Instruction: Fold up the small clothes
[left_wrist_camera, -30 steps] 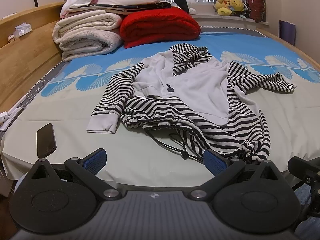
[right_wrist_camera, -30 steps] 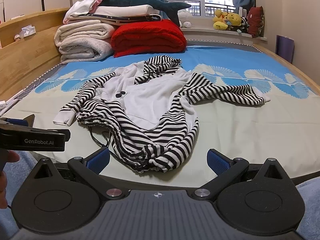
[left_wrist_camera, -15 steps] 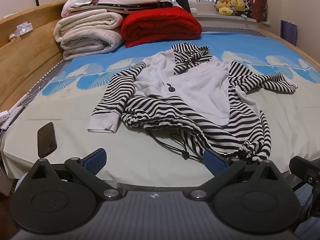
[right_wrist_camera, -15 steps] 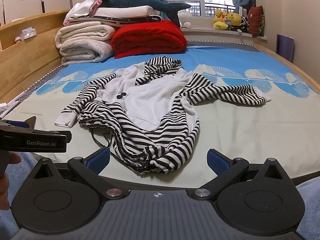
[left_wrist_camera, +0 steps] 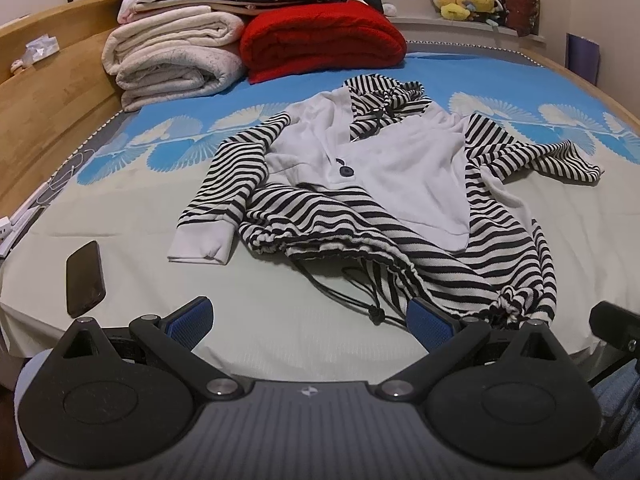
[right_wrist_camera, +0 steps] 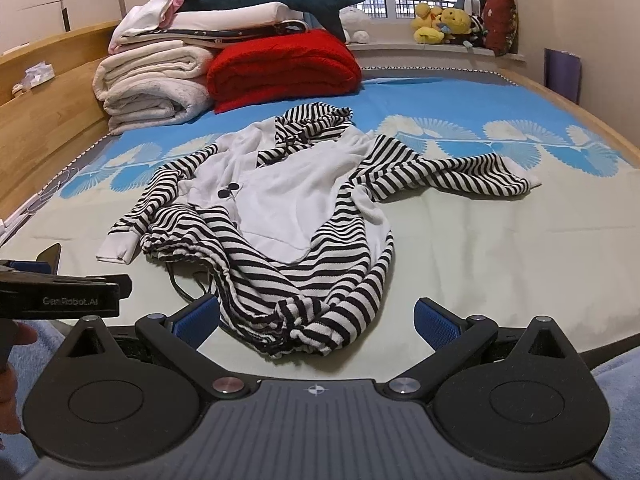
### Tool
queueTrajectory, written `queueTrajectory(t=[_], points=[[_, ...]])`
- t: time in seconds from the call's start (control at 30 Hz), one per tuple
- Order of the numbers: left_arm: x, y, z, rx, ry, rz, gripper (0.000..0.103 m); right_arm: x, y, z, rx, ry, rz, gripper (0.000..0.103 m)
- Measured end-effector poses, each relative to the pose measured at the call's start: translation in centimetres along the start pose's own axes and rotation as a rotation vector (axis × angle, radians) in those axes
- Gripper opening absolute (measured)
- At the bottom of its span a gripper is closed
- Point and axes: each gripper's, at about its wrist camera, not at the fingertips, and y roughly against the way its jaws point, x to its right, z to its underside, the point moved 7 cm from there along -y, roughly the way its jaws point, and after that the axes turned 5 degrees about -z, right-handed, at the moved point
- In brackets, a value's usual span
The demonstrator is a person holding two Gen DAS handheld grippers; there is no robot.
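Reading "GenRobot.AI" on left gripper (right_wrist_camera: 60, 300) | striped hoodie (right_wrist_camera: 296, 216) crumpled

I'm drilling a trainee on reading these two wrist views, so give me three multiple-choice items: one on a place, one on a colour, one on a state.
1. Where does the phone lie?
A. on the red blanket
B. on the sheet, left of the striped hoodie
C. on the windowsill

2. What colour are the pads on the fingers?
A. blue
B. yellow
C. green

3. How is the striped hoodie?
A. folded square
B. hanging
C. spread out, rumpled

Key: 1 B, near the bed's front left edge; 2 A, blue in both views; 3 C, sleeves sprawl, hem bunched.
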Motion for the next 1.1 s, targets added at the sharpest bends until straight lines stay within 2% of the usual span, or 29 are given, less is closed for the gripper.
queueTrajectory(t=[0.2,0.4,0.6,0.77,0.83,0.93,1.0,1.1], points=[[0.3,-1.1,-0.6,-0.006,0.003,0.020,0.103,0.0,-1.3,-0.1,-0.029,0.006,-0.004,0.102],[-1.1,-5.2,-3.4,-0.035,0.053,-0.004,0.103,2.8,-3.6,-1.4,-0.029,-0.062,0.007,0.102],[-4.0,-11.7,-6.7,-0.046,0.105,-0.102,0.103,9.4,-11.3,-3.1,-0.085,-0.161,0.104,0.102],[-5.8,-18.8,-8.9,-0.112,0.115,-0.135,0.103,13.2,-19.0,-5.5,-0.178,-0.260,0.110,0.102],[-6.6,-21.8,-9.2,-0.152,0.141,-0.147,0.103,13.2,-21.3,-6.0,-0.215,-0.303,0.087,0.102],[-7.6,-25.7,-9.2,-0.224,0.164,-0.163,0.103,11.2,-24.5,-6.4,-0.295,-0.297,-0.008,0.102],[-7.7,-27.6,-9.5,-0.262,0.176,-0.150,0.103,10.0,-26.2,-6.1,-0.346,-0.256,-0.023,0.102],[-7.3,-29.4,-10.4,-0.243,0.115,-0.171,0.103,8.1,-27.4,-6.0,-0.341,-0.114,0.010,0.100]])
